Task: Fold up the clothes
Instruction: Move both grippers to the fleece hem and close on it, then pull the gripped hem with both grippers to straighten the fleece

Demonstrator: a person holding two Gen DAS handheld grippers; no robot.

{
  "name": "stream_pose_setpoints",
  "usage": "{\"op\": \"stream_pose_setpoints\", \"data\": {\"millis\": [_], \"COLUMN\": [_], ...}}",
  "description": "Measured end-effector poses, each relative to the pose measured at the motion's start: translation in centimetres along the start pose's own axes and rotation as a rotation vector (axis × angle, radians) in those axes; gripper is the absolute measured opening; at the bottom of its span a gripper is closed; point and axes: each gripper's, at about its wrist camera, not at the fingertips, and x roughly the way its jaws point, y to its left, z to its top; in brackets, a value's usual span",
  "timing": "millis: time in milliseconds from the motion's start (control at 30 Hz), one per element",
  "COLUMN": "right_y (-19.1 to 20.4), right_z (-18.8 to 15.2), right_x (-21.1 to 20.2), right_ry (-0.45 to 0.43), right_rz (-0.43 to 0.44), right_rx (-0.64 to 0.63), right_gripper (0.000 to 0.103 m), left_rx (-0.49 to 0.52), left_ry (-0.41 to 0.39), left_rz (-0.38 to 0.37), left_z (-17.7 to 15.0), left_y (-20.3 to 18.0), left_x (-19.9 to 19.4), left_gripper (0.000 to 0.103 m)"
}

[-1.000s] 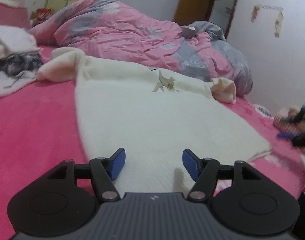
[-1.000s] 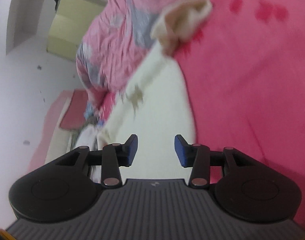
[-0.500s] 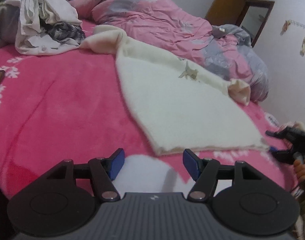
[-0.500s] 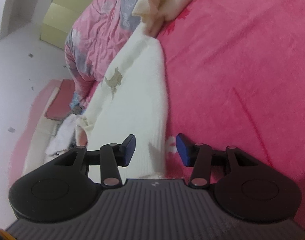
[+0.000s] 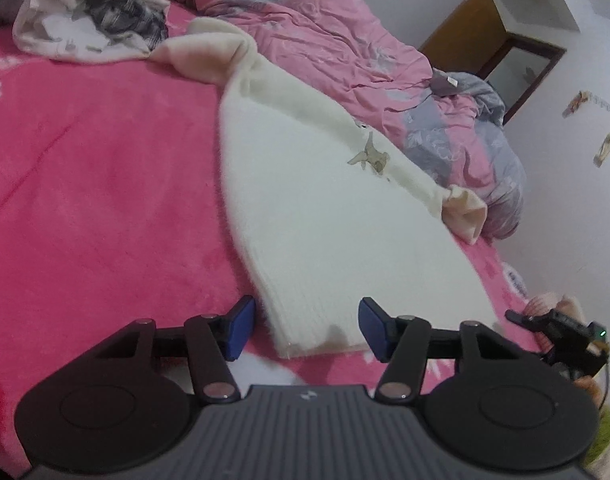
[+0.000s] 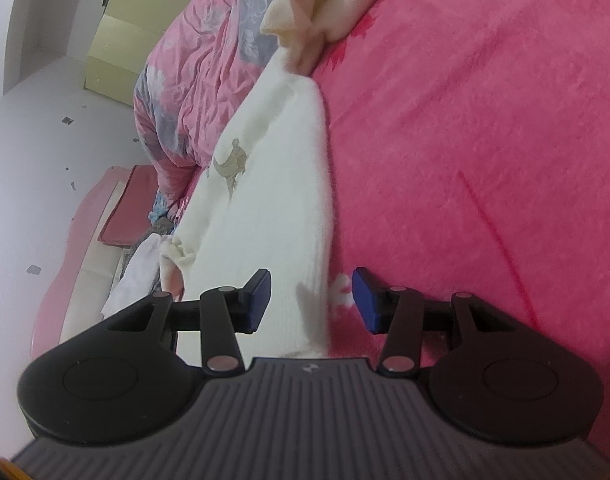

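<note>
On the pink bedspread (image 5: pixel 105 208), a cream sweater (image 5: pixel 325 216) is laid flat for folding.

Its 2 hem corners are framed by the left gripper (image 5: pixel 303 330) and right gripper (image 6: pixel 311 302), probably so both can be lifted together. The left jaws are closing around the corner, with no pad seen pressing; the right jaws stand apart, nothing pinched. A quilt (image 5: pixel 345 48) is bunched behind.

Home bedroom — bed (image 5: pixel 85 200), rumpled duvet (image 5: pixel 325 40)
</note>
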Motion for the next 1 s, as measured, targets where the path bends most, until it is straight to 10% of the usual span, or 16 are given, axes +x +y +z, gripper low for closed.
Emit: {"op": "stream_pose_setpoints", "data": {"millis": [733,867,1000], "right_y": [1.7,1.4,1.7], "right_z": [-0.9,-1.1,-1.9], "right_x": [1.8,2.5,2.4], "right_ry": [0.131,0.128,0.103], "right_rz": [0.049,0.054,0.057], "right_rx": [-0.056,-0.016,-0.004], "right_gripper": [0.041,0.015,0.005], "left_rx": [0.051,0.051,-0.002], "left_ry": [0.033,0.033,0.012], "left_rz": [-0.031,0.008,-0.021], "left_z": [-0.2,-0.3,0.0], "left_y": [-1.0,-1.7,-1.7], "left_x": [2.0,2.3,1.3], "left_gripper": [0.042,0.012,0.006]}}
